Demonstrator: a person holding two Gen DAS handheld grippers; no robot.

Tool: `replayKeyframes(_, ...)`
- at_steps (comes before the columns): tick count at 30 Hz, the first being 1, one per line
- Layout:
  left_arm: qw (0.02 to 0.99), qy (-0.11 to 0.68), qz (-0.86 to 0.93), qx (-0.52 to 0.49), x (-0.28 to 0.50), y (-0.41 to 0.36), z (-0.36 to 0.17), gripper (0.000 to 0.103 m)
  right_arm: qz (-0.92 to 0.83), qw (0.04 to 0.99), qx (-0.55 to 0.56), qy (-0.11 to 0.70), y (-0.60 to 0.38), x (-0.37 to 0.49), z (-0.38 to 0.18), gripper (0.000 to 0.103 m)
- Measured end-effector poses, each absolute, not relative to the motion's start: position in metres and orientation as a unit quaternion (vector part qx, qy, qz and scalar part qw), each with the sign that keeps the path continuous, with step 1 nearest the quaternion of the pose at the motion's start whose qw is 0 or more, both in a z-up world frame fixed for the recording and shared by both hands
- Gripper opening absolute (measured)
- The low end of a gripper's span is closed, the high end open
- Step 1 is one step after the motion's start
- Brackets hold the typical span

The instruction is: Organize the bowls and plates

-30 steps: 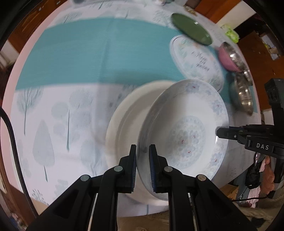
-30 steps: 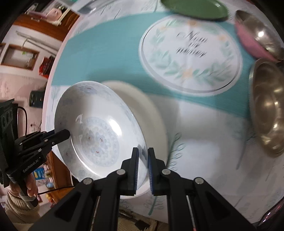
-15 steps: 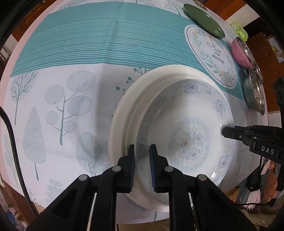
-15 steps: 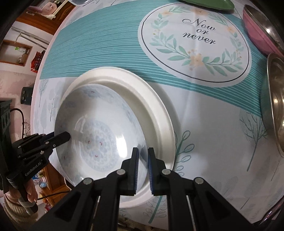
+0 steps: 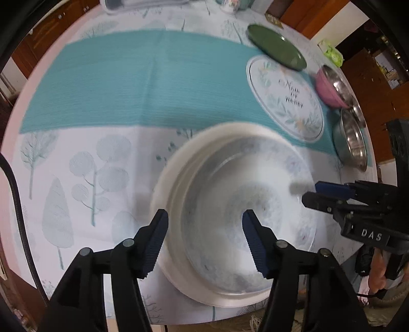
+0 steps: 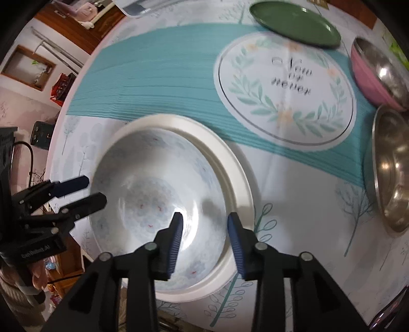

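A white floral bowl [image 5: 245,212] rests inside a plain white plate [image 5: 168,178] near the table's front edge; the bowl [image 6: 158,204] and the plate [image 6: 237,184] also show in the right wrist view. My left gripper [image 5: 204,237] is open, its fingers astride the bowl's near rim, holding nothing. My right gripper [image 6: 204,237] is open over the bowl's right rim, empty. Each gripper shows in the other's view, the right one [image 5: 314,194] and the left one [image 6: 89,191].
A green plate [image 6: 294,23] lies at the back. A pink bowl [image 6: 375,74] and a steel bowl [image 6: 391,171] stand at the right edge. A round "Now or never" print [image 6: 286,89] marks the teal-striped tablecloth. The table's front edge is close below the grippers.
Both grippers have opened and let go of the floral bowl, which now sits in the white plate. Both have pulled back a little.
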State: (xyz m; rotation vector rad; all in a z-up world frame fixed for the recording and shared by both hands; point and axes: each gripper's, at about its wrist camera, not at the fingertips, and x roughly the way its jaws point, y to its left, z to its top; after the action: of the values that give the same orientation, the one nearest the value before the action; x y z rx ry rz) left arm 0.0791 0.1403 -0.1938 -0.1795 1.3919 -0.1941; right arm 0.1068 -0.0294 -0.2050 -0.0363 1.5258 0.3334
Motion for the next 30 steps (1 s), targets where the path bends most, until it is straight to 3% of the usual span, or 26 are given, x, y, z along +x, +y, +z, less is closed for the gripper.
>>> replayKeyframes(9,0.787,0.606,-0.085,-0.078,0.082,0.126,-0.153,0.07,0.169,0.715,-0.028,0.678,-0.037,0.095,-0.186,0.038)
replayKeyframes(20,0.809,0.579,-0.078,-0.06,0.086,0.095,-0.098,0.071,0.179,0.729,-0.041,0.659,-0.069,0.09,-0.159,0.038)
replayKeyframes(24,0.832,0.549,-0.067,-0.038,0.093,0.082,-0.054,0.071,0.183,0.752,-0.052,0.632,-0.087,0.094,-0.128,0.038)
replayKeyframes(27,0.851,0.522,-0.057,-0.028,0.103,0.075,-0.016,0.08,0.185,0.768,-0.05,0.611,-0.102,0.1,-0.104,0.038)
replayKeyframes(30,0.869,0.492,-0.049,-0.024,0.115,0.068,0.022,0.082,0.185,0.786,-0.044,0.588,-0.121,0.112,-0.076,0.038)
